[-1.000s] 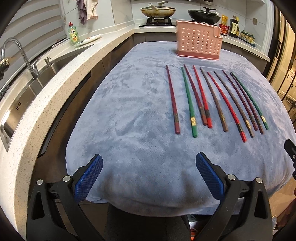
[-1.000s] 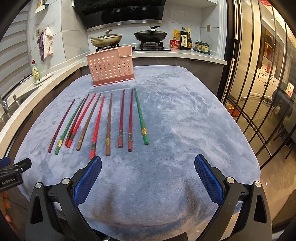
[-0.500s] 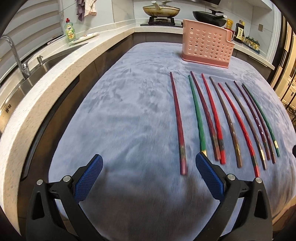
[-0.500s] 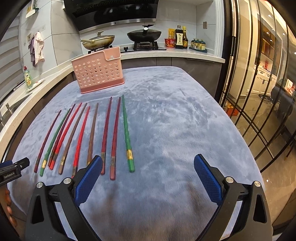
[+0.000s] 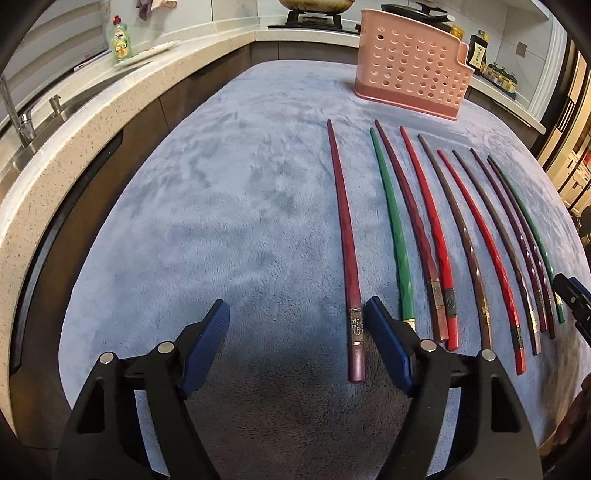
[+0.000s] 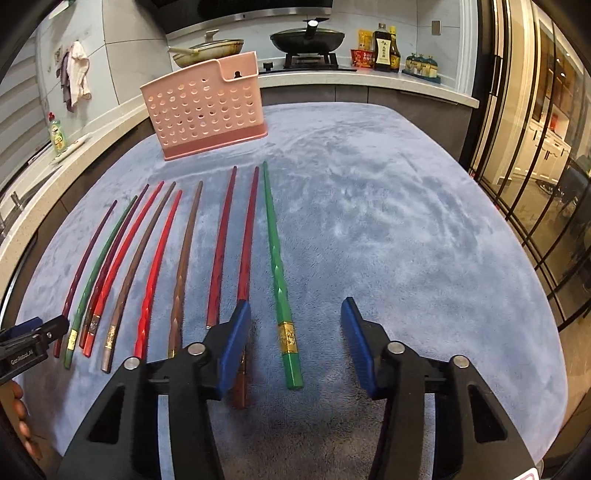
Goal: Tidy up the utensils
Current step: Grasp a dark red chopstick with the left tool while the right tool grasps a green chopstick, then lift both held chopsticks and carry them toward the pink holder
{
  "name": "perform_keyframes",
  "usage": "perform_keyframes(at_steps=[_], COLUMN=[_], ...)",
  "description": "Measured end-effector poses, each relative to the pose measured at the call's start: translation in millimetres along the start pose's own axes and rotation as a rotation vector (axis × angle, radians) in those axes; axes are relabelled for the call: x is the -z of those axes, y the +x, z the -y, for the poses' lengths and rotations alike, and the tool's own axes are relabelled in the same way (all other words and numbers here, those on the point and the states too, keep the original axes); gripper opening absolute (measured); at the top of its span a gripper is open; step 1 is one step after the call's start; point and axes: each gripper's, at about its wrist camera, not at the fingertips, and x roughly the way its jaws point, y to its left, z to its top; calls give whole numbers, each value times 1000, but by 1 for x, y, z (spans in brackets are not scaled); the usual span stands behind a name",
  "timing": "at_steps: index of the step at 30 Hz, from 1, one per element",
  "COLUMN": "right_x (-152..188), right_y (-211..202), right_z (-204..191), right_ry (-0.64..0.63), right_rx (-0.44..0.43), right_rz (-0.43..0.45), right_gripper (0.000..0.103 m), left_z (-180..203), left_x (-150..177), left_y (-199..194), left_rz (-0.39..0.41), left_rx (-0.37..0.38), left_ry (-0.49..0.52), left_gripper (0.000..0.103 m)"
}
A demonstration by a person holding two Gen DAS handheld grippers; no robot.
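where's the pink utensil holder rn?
The pink utensil holder stands upright at the far end of the grey cloth, beyond the tips of the row of chopsticks; the stove counter is behind it.

My right gripper [image 6: 291, 341] covers the near ends of two dark red chopsticks [image 6: 242, 280] — the left finger [image 6: 231, 347] sits over them. In the left view, my left gripper's [image 5: 297, 345] right finger [image 5: 388, 350] hides the end of a green chopstick [image 5: 395, 236]. The pan [image 5: 314, 3] on the stove is cut off at the top edge. The bottle [image 6: 382, 46] labels are too small to read. Whether the pink holder [image 6: 207, 107] has anything inside — I cannot tell.
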Motion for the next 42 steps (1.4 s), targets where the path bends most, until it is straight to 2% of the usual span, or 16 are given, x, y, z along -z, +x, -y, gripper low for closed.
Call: perform_keyframes(at_steps=[2,5,8,10,11,13,30,33,42], right_x=[2,6,7,7,7,8,9,3,-20], right_y=[5,6,4,3,1,-2,-68,-84,-123], right_z=[0,2,7,10,12,13,25,27,35], right_ry=[4,9,27,35,41,47,56,57,82], right_rx=[-6,-6,-26,-38,-47,-59,-72,-70,-85], right_rz=[-17,-14,-19,-23,-25,-26,85,124,230], right_gripper=[35,29,19,11,10,10,7,7,7], left_z=[0,-1,-6,-9,-9,-9,-13,-18,-22], left_x=[1,2,2,1,1,2,15,12,-8], left_y=[-1,-3,-6,-7,-8,-10,-54,-69,-113], left_rz=[3,7,10,8,5,3,27,55,150], left_rx=[1,8,13,25,35,42,72,76,99], left_ry=[3,-1,-28,-35,-34,-33,-38,-50,-58], left_gripper=[69,60,43,28,25,13,9,5,2])
